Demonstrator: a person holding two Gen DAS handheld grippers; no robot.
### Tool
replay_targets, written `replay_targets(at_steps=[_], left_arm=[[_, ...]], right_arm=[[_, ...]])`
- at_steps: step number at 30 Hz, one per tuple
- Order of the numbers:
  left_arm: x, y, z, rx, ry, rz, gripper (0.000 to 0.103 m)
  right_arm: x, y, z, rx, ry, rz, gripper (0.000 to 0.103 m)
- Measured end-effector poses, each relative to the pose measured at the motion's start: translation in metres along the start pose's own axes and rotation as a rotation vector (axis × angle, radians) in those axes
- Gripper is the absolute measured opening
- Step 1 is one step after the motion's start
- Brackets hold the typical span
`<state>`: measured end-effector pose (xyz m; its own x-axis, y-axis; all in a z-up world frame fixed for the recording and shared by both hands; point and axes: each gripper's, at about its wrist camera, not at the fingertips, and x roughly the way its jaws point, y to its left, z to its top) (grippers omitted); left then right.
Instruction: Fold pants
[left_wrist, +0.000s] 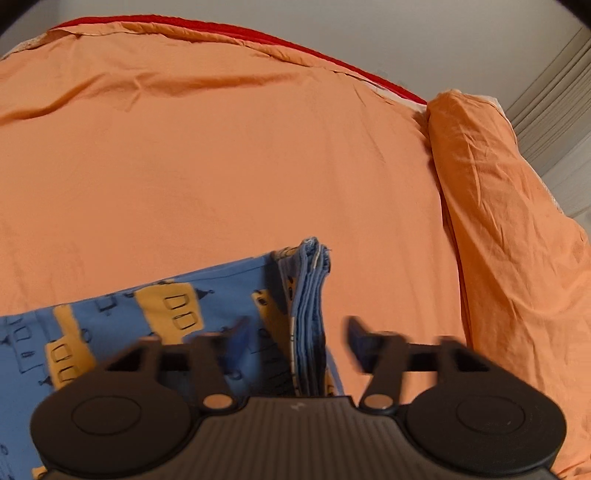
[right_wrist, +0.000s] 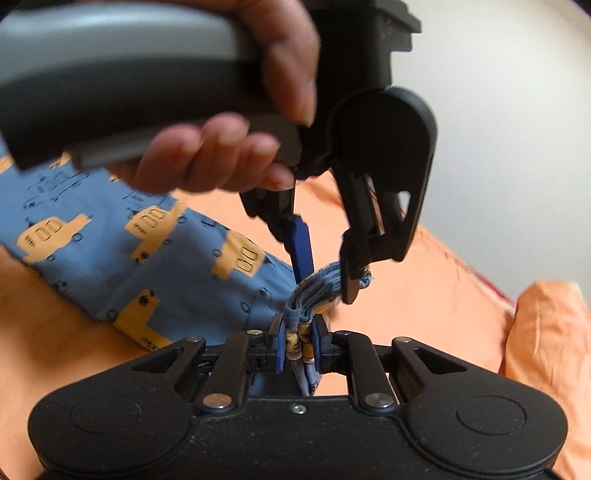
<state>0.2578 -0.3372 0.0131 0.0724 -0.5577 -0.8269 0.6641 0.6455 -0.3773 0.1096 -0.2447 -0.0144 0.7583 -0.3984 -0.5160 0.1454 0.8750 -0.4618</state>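
An orange, lightly creased cotton bedsheet (left_wrist: 221, 155) covers the bed, a matching orange pillow (left_wrist: 509, 206) lying right of the left gripper (left_wrist: 295, 332), under a pale grey wall (left_wrist: 406, 37). The blue cotton pants printed with yellow buses (right_wrist: 140, 254) lie on it. The right gripper (right_wrist: 298, 345) pinches their bunched edge; the left one's spread fingers straddle it without touching.

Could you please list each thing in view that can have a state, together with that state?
Pants: lying on the bed, one bunched edge lifted and pinched.
Right gripper: shut on the pants' bunched edge.
Left gripper: open, fingers either side of the same edge, not pressing it.
Hand: wrapped around the left gripper's handle.
Bed sheet: spread, lightly creased.
Pillow: lying at the sheet's edge, wrinkled.
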Motion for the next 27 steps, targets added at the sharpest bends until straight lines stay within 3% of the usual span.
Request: replay_targets(at_steps=[2, 5, 7, 8, 9, 15, 20, 27], left_arm=[[-0.007, 0.005, -0.006, 0.006, -0.019, 0.013, 0.082], [-0.010, 0.015, -0.012, -0.029, -0.012, 0.007, 0.069], [-0.009, 0.022, -0.015, -0.056, 0.000, -0.004, 0.046], [-0.009, 0.025, -0.018, -0.062, 0.002, -0.010, 0.024], [-0.011, 0.029, -0.021, -0.066, 0.001, -0.025, 0.012], [-0.051, 0.066, -0.044, -0.139, -0.095, -0.068, 0.010], [-0.085, 0.120, -0.074, -0.214, -0.152, -0.020, 0.010], [-0.076, 0.188, -0.115, -0.327, -0.156, 0.018, 0.012]], right_arm=[[-0.003, 0.007, 0.002, -0.033, -0.011, -0.006, 0.015], [-0.008, 0.015, 0.004, -0.075, -0.026, -0.017, 0.015], [-0.010, 0.021, 0.004, -0.103, -0.034, -0.016, 0.015], [-0.013, 0.024, 0.004, -0.117, -0.040, -0.014, 0.015], [-0.015, 0.026, 0.004, -0.130, -0.045, -0.011, 0.015], [-0.033, 0.038, 0.014, -0.147, -0.098, 0.034, 0.013], [-0.045, 0.067, 0.039, -0.102, -0.113, 0.143, 0.013], [-0.031, 0.123, 0.056, -0.162, -0.077, 0.301, 0.013]])
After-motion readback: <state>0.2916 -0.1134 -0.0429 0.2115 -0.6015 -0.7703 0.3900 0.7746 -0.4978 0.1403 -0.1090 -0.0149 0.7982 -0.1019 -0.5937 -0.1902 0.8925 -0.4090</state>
